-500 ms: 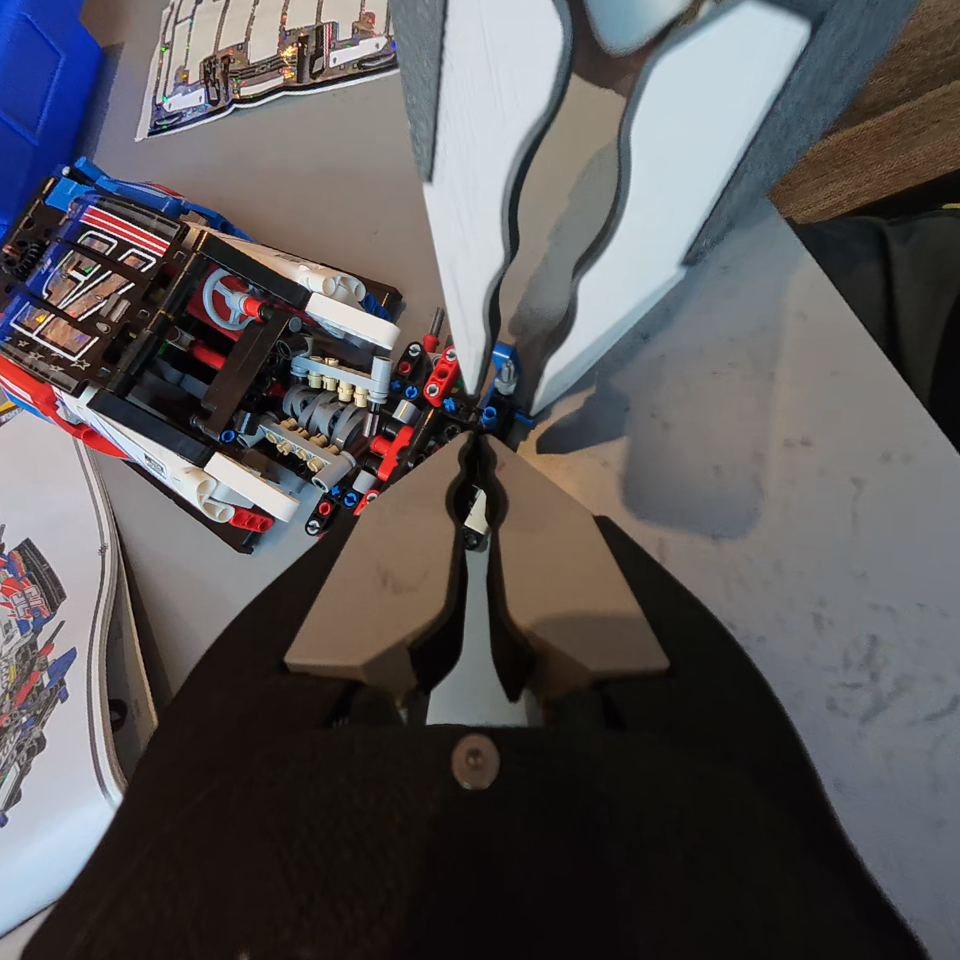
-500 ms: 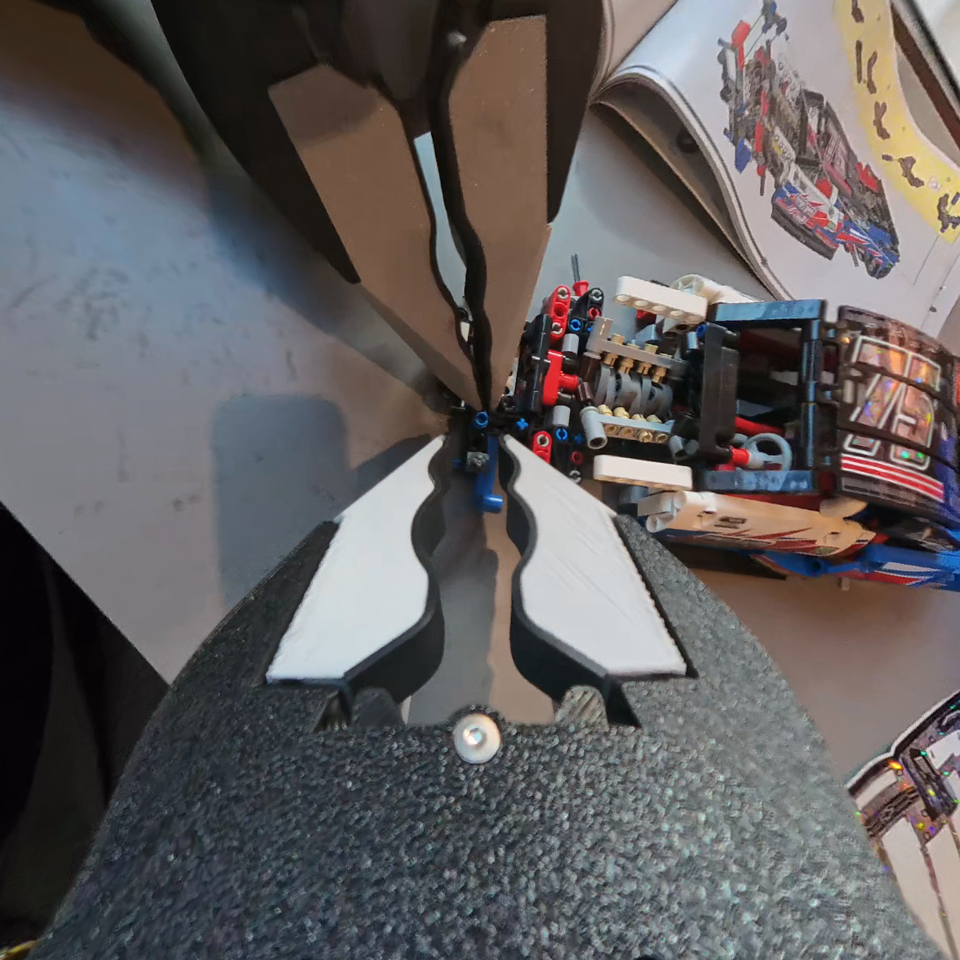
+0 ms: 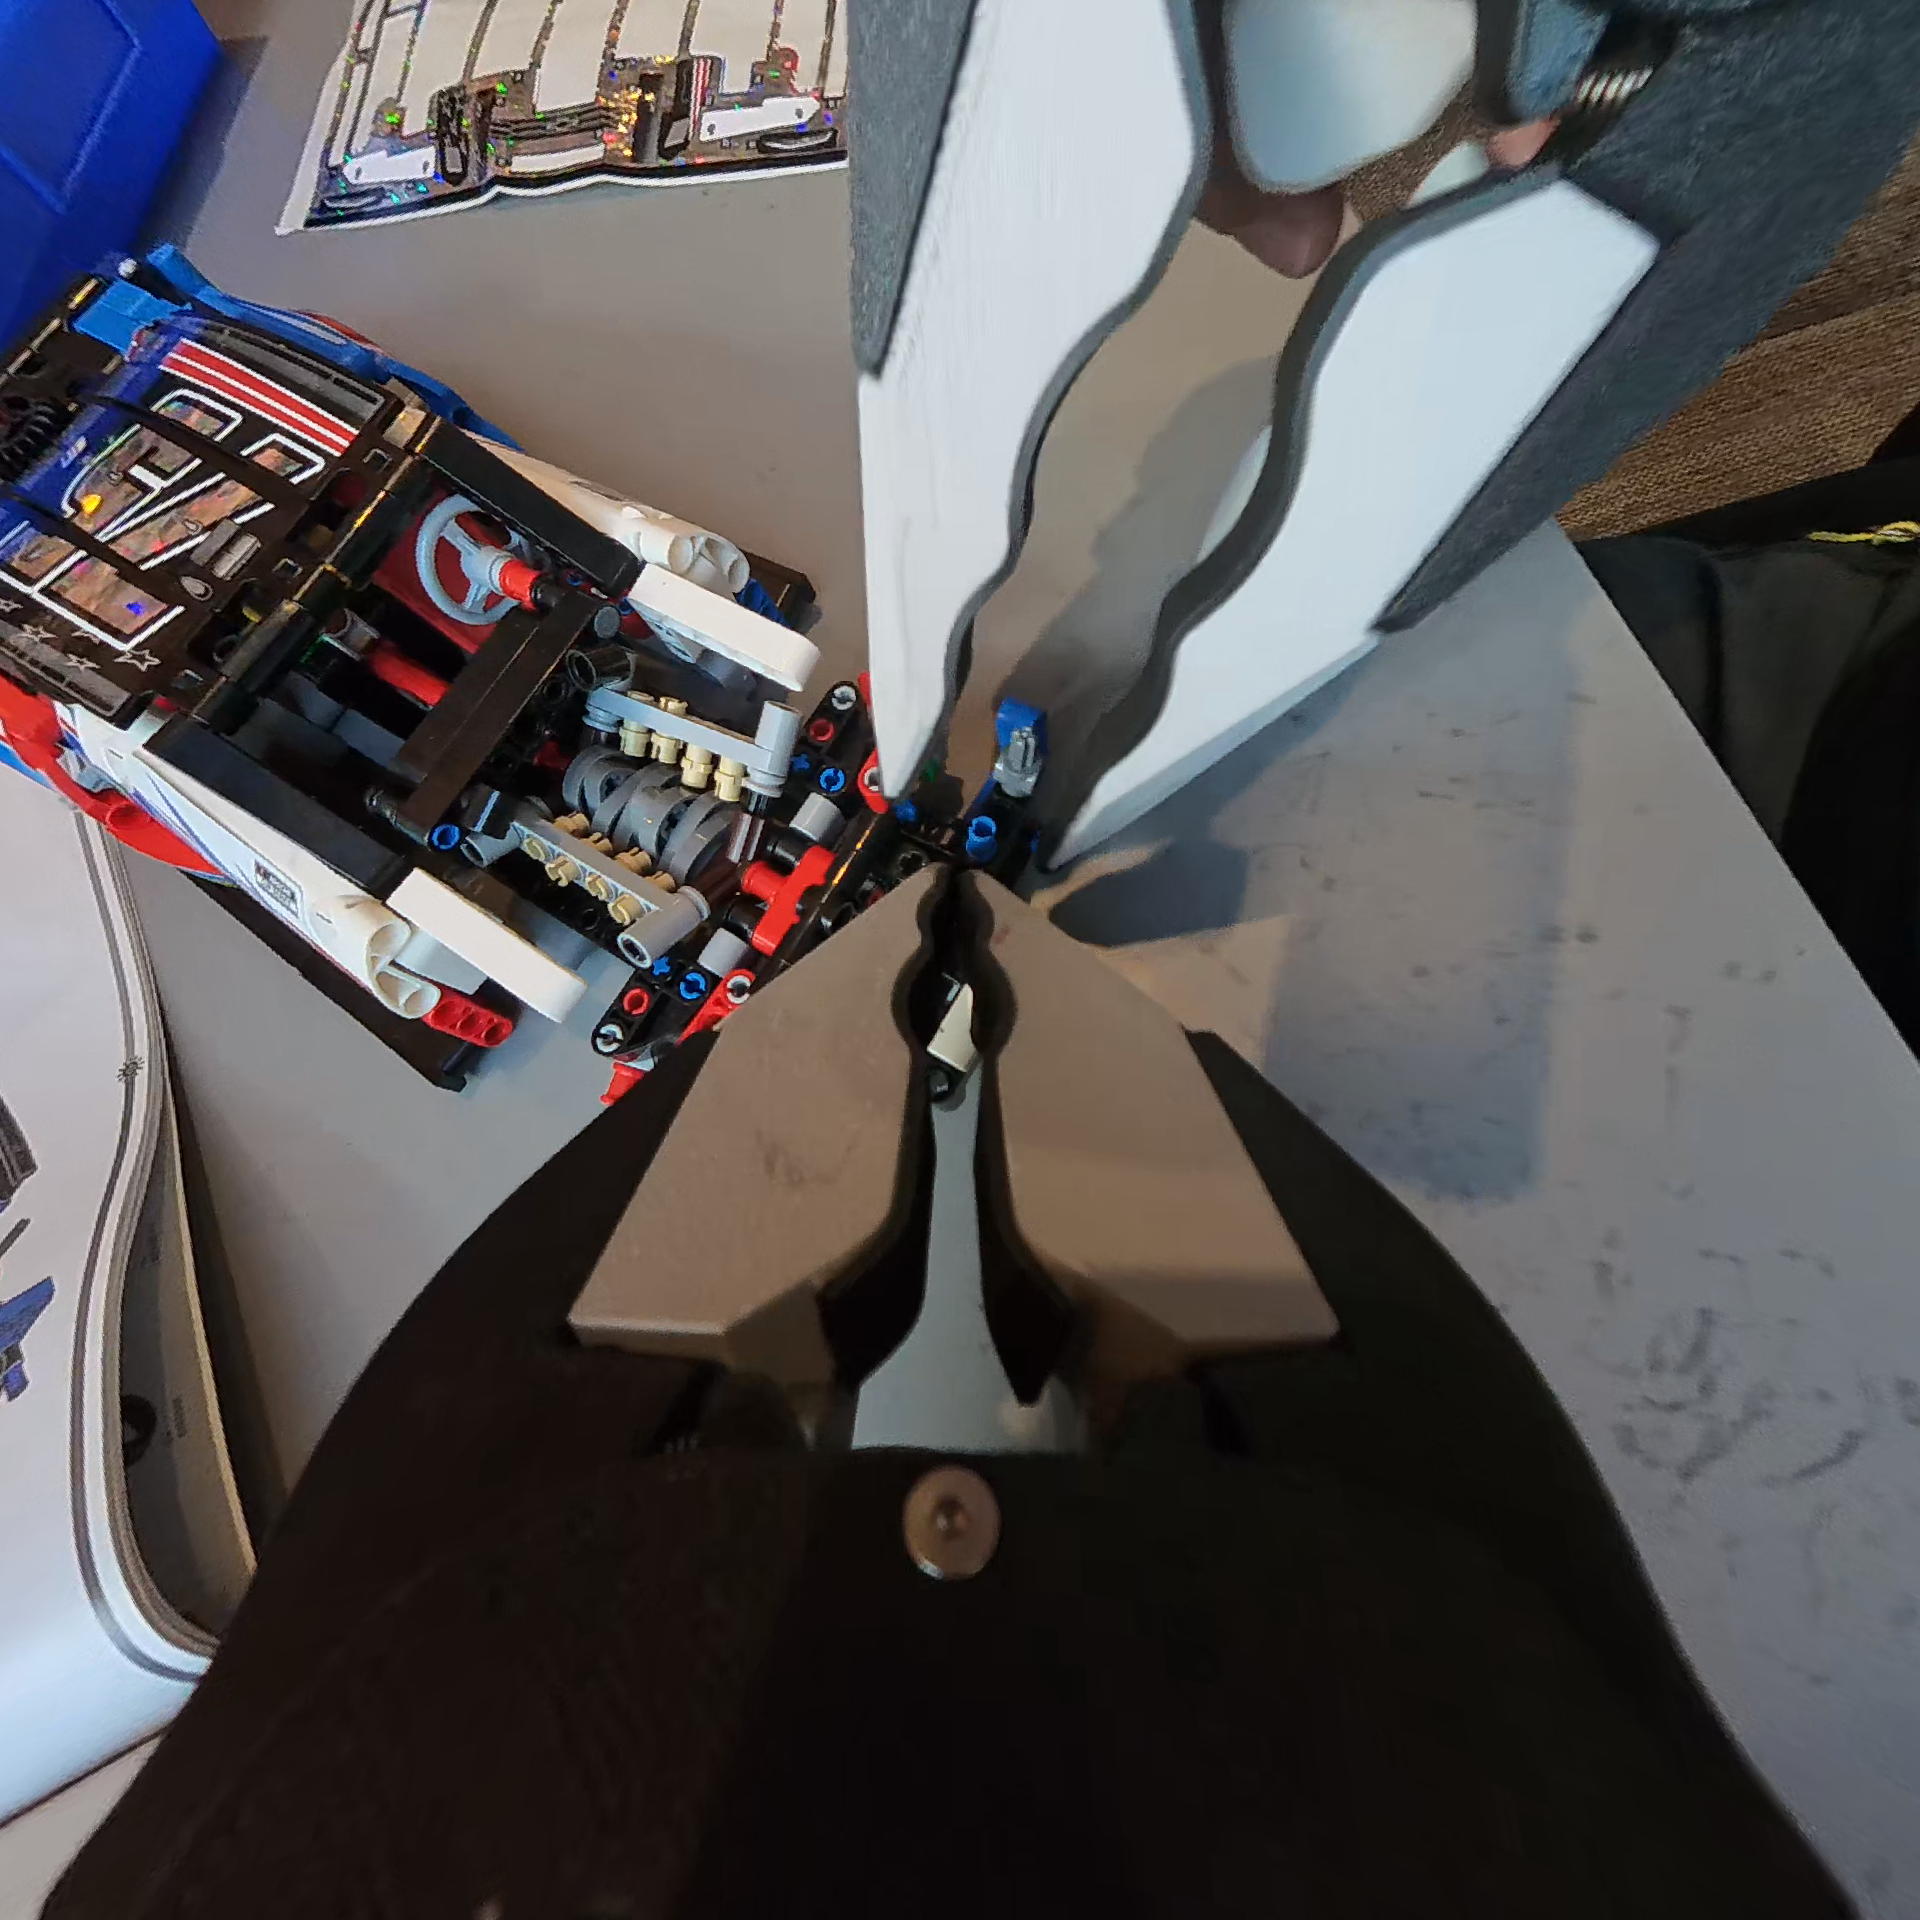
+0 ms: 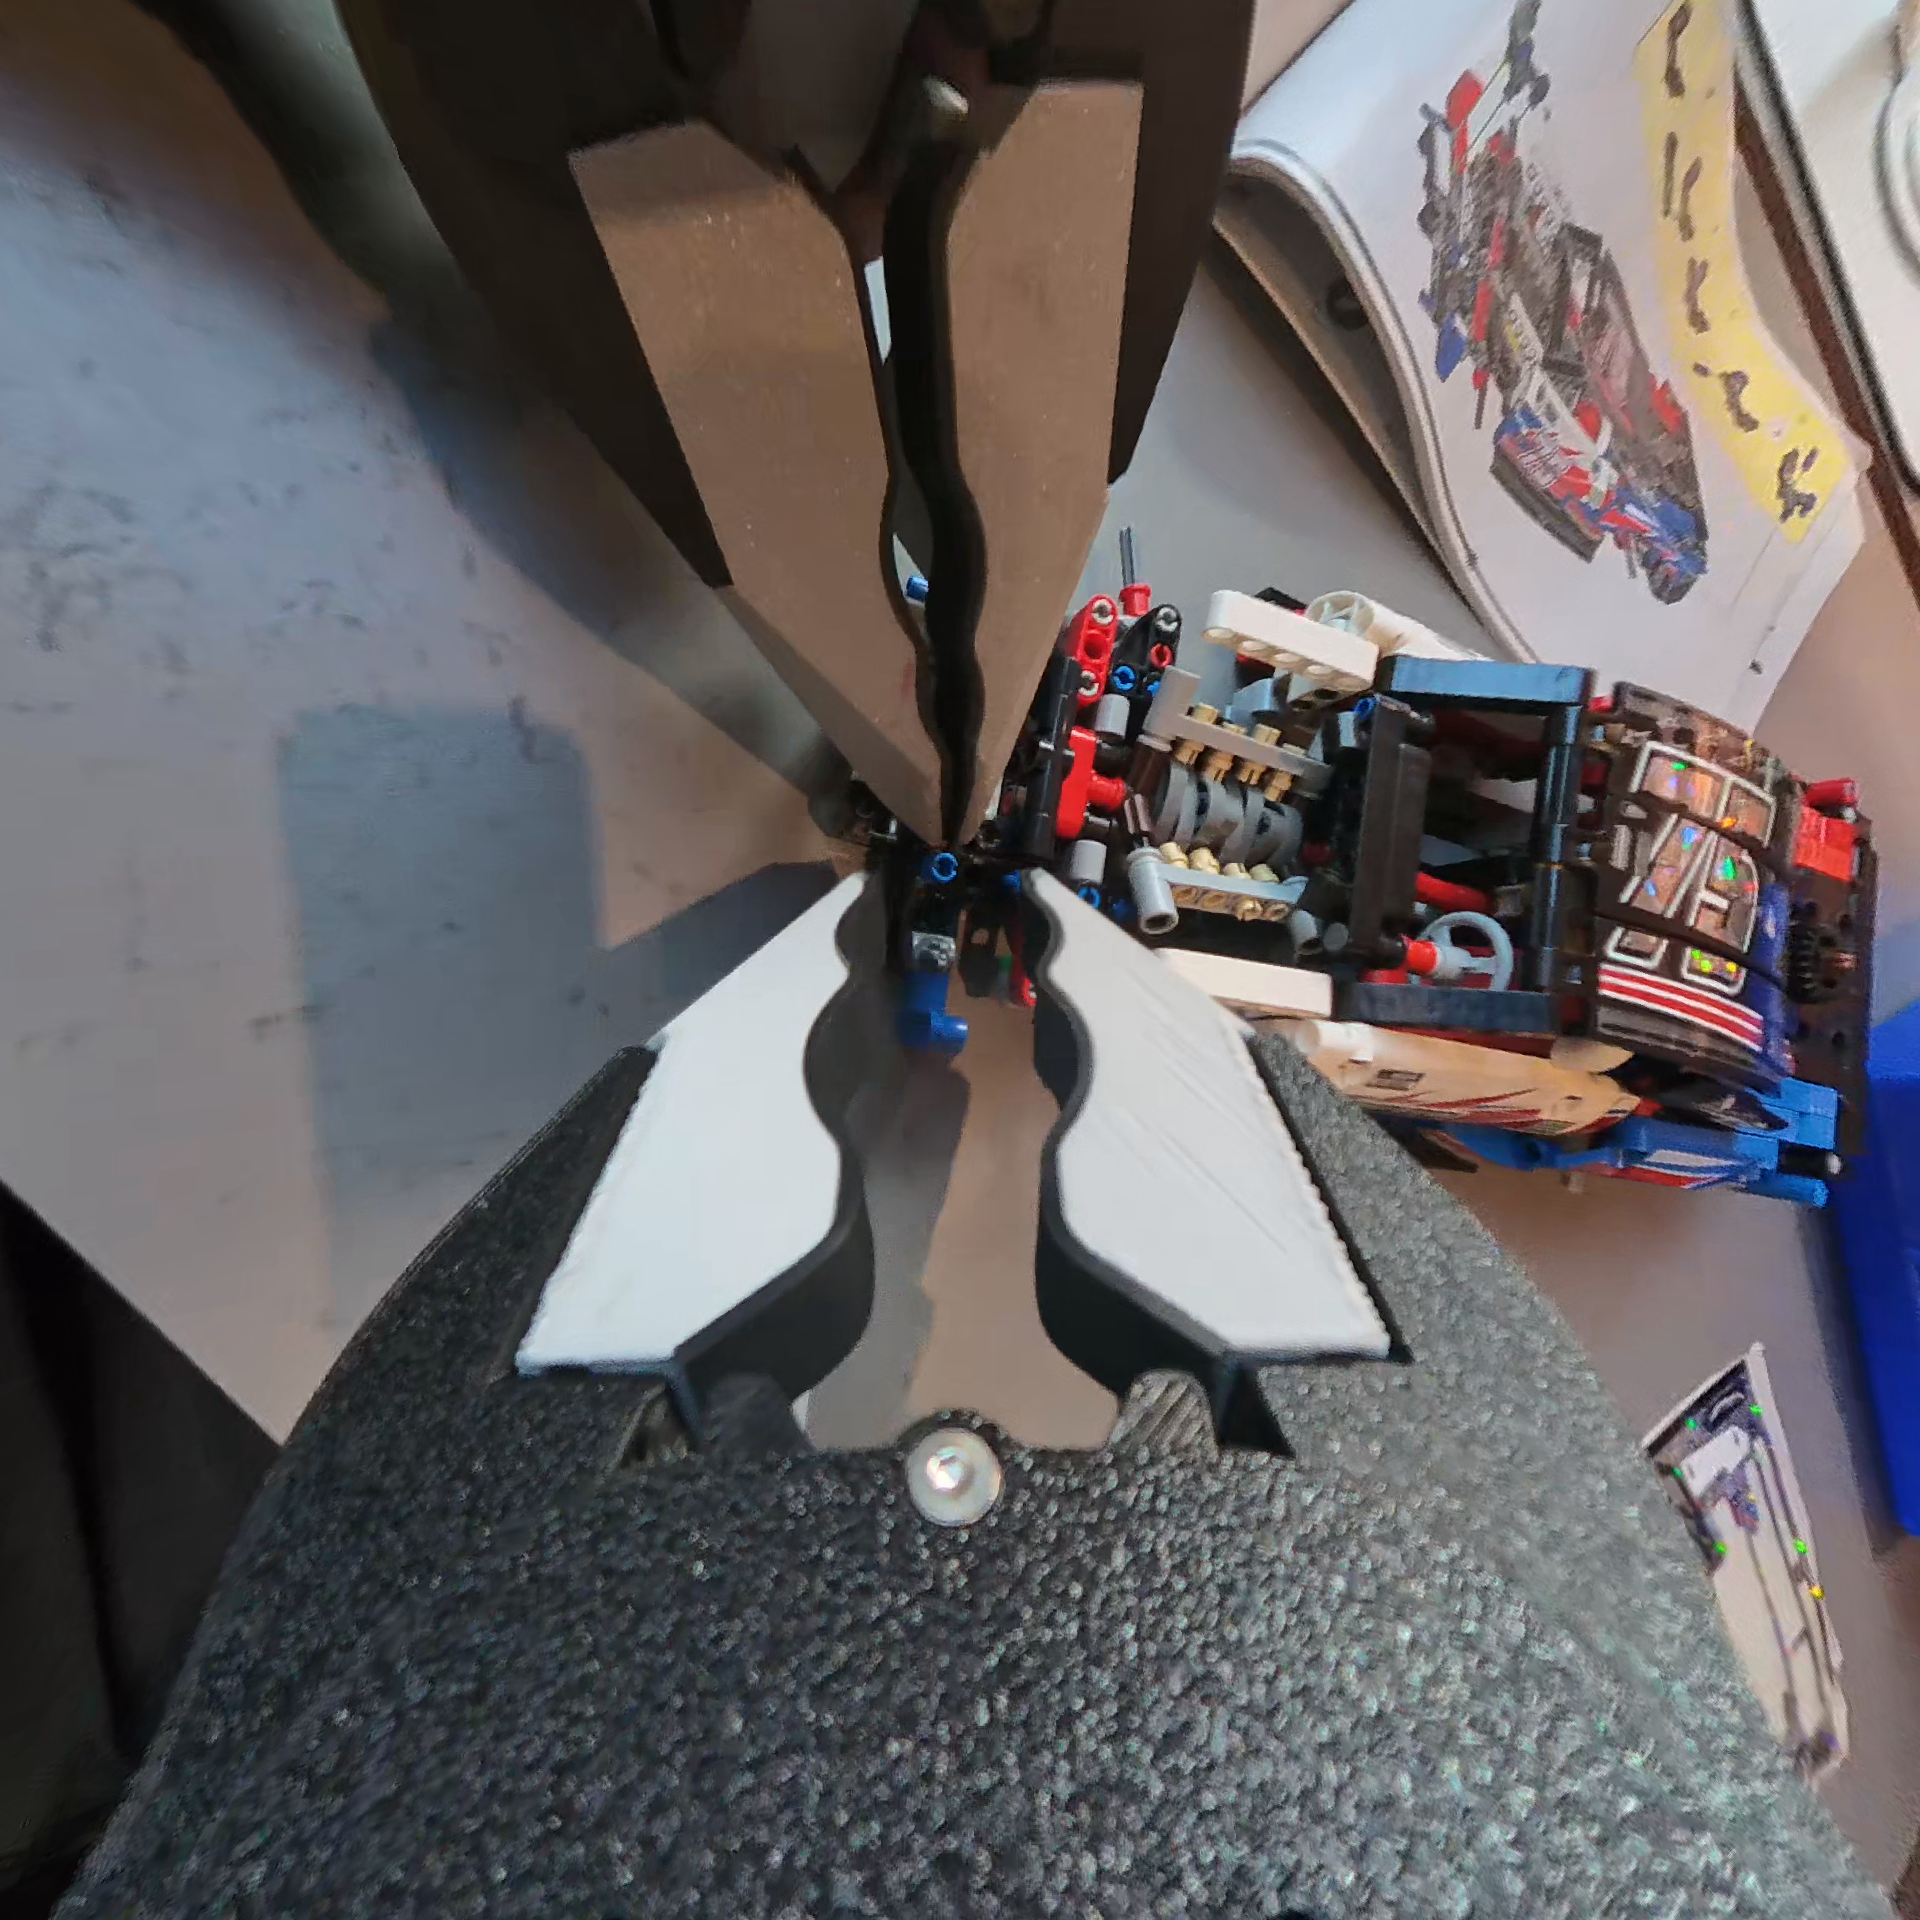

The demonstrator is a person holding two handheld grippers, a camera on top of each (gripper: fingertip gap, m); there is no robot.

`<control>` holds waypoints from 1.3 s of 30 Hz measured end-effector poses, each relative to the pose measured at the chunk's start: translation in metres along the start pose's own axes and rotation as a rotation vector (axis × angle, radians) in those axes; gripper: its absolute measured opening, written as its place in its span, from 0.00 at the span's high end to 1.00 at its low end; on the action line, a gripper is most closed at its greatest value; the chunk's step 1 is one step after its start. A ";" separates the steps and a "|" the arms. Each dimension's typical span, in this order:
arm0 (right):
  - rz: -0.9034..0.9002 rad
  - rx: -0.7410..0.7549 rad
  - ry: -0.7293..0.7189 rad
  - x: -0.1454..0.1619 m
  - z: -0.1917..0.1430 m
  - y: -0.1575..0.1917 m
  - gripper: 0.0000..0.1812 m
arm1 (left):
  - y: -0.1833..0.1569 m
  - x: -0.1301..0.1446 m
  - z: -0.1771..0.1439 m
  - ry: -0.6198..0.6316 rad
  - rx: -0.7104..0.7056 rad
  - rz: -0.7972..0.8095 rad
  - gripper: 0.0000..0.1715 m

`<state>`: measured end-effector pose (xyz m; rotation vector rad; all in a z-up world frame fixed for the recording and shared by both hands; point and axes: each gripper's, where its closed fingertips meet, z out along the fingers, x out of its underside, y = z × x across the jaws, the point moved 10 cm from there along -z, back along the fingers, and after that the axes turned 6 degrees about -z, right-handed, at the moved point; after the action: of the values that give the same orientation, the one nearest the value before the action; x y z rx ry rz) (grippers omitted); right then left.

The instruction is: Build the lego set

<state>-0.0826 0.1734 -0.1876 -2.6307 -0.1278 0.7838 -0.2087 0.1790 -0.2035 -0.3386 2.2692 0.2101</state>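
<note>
The grey table [image 3: 1455, 1039] under my left tongs [image 3: 951, 883] is pretty scuffed. There's a blue bin [image 3: 83, 135] way off to their far left and an open instruction booklet [image 3: 62, 1351] at near left. A shiny sticker sheet [image 3: 582, 104] lies ahead-left. Brown carpet [image 3: 1766, 395] shows past the table edge, ahead-right.

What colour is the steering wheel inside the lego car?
Light grey. The steering wheel shows best in the left wrist view, inside the lego car cabin.
</note>
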 end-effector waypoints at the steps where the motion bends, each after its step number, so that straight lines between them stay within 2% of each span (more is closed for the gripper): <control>1: -0.004 0.016 0.021 0.002 0.003 0.000 0.86 | 0.000 0.000 0.000 0.000 0.001 -0.002 1.00; 7: -0.072 0.055 0.069 -0.002 0.003 0.002 0.88 | 0.000 0.000 0.000 0.000 -0.002 -0.007 1.00; 11: -0.079 0.041 0.021 -0.005 -0.001 0.001 0.89 | 0.000 0.000 0.000 0.001 -0.002 -0.006 1.00; 15: -0.088 0.038 0.053 -0.002 0.005 -0.001 0.89 | 0.000 0.000 0.000 0.002 -0.004 -0.006 1.00; 18: -0.051 0.000 0.058 -0.002 0.006 -0.004 0.89 | 0.001 0.000 0.000 -0.001 -0.005 -0.007 1.00; 23: -0.129 -0.057 0.125 -0.009 0.008 -0.008 0.90 | 0.000 -0.001 0.000 0.007 -0.010 -0.008 1.00; 27: -0.202 -0.074 0.152 -0.014 0.011 -0.005 0.95 | 0.000 0.001 0.001 0.028 -0.009 -0.024 1.00; 31: -0.113 -0.076 0.140 -0.013 0.010 -0.007 0.94 | 0.001 0.001 0.001 0.027 -0.013 -0.029 1.00; 33: -0.062 -0.039 0.110 -0.008 0.003 -0.011 0.87 | 0.001 0.001 0.001 0.025 -0.017 -0.025 1.00; 37: 0.083 -0.047 -0.039 0.006 -0.019 -0.014 0.87 | 0.000 -0.001 0.002 0.029 -0.035 0.003 1.00; 39: 0.106 -0.061 -0.053 0.014 -0.018 -0.011 0.87 | 0.001 -0.003 0.002 0.042 -0.030 0.006 1.00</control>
<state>-0.0610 0.1799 -0.1770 -2.6937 -0.0268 0.8984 -0.2058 0.1805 -0.2026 -0.3555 2.3110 0.2424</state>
